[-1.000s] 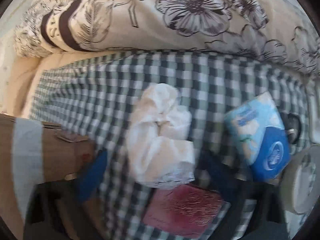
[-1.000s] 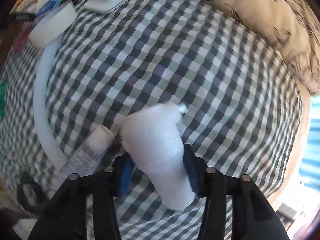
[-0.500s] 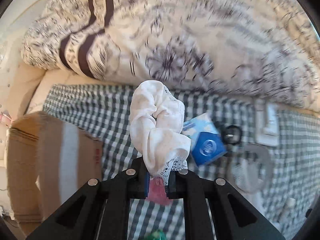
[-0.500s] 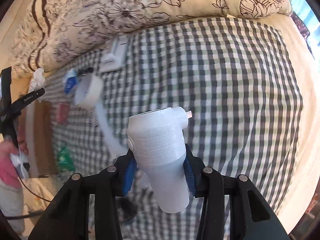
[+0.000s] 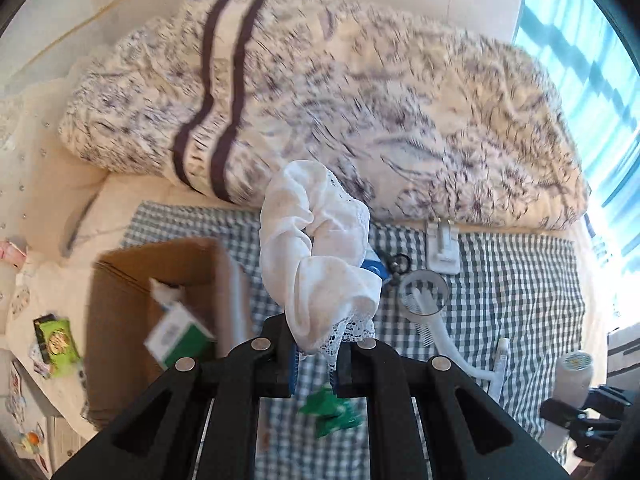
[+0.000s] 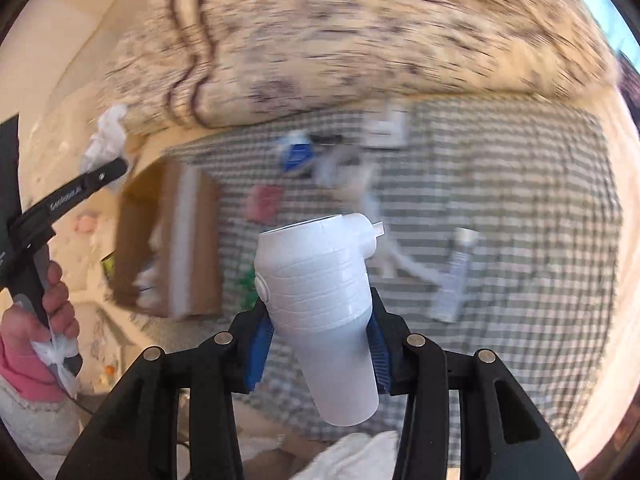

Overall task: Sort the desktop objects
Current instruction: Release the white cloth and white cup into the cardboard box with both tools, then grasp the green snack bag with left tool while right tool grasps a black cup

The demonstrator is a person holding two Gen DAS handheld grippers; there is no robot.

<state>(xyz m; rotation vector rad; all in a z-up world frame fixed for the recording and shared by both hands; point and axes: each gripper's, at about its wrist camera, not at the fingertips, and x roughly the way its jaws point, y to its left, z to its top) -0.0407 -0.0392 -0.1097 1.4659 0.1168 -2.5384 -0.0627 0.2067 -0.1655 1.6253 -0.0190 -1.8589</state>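
Note:
My left gripper is shut on a white lace-edged scrunchie, held high above the checked cloth. The same scrunchie and the left gripper show at the far left of the right wrist view. My right gripper is shut on a white plastic cup-shaped device with a side spout, also lifted. In the left wrist view that device sits at the lower right. An open cardboard box lies left of the cloth, with a green-and-white packet inside.
On the cloth lie a blue tissue pack, a pink item, a green wrapper, a tube, a round mirror on a white bendy arm and a white plug block. A floral duvet lies behind.
Both grippers have risen well away from the cloth, taking the scrunchie and the white device with them. Both views now take in the box on the left.

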